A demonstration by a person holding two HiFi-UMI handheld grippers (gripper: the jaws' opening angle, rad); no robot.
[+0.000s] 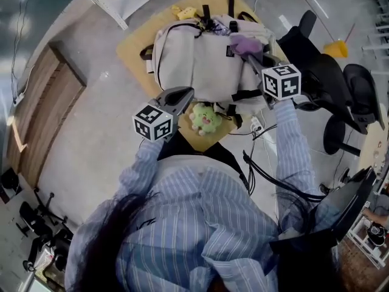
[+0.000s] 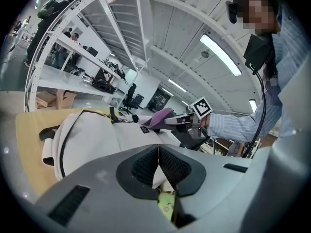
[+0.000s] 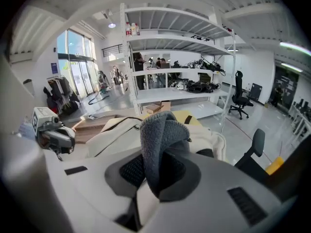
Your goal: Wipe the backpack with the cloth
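The backpack (image 1: 194,59) lay on the bench (image 1: 130,50). The right gripper (image 1: 249,55) clenched the cloth (image 1: 243,42) at its far corner. The left gripper (image 1: 187,93), jaws closed and empty, steadied nothing, so wiping might shove the backpack.

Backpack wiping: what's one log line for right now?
right gripper: shut on purple fleece cloth | cloth at cream fabric backpack | left gripper: shut, empty

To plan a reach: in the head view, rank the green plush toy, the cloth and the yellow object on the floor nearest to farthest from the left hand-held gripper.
From the left hand-held gripper:
1. Green plush toy, just right of it.
2. Cloth, up right across the backpack, in the right hand-held gripper.
3. Yellow object, far right on the floor.
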